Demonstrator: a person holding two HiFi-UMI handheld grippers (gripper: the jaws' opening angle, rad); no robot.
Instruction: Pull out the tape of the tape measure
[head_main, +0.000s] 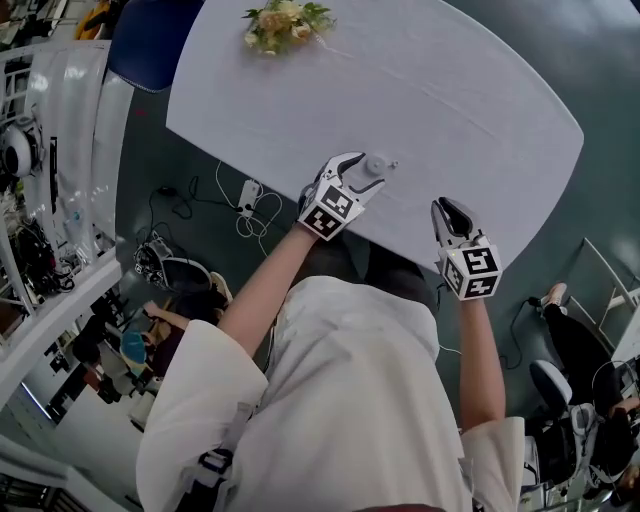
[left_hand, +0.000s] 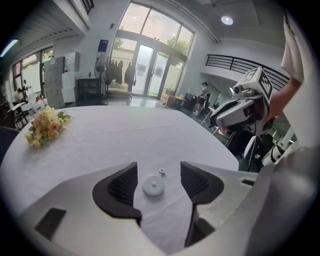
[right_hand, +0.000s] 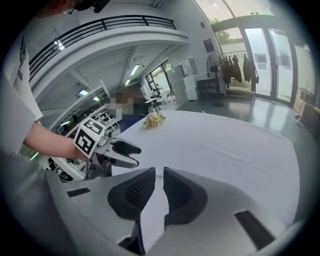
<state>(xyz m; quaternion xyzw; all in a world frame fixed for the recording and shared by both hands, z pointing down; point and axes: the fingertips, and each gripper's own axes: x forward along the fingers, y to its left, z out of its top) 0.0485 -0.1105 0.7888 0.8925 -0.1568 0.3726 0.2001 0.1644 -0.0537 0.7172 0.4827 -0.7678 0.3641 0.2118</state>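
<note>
The tape measure (head_main: 377, 165) is a small round white case lying flat on the white table (head_main: 420, 80) near its front edge. In the left gripper view the tape measure (left_hand: 153, 186) lies between the open jaws, touching neither, with its small ring tab (left_hand: 162, 171) just beyond it. My left gripper (head_main: 369, 171) (left_hand: 159, 186) is open around it. My right gripper (head_main: 447, 208) (right_hand: 159, 187) hovers to the right over the table edge, jaws together with only a slit and nothing held. The right gripper view shows the left gripper (right_hand: 117, 149) off to the left.
A bouquet of pale flowers (head_main: 285, 22) lies at the table's far side. A blue chair (head_main: 150, 40) stands at the far left corner. Cables and a power strip (head_main: 248, 195) lie on the floor by the table. Shelving (head_main: 40, 200) lines the left; another chair (head_main: 555, 385) is at right.
</note>
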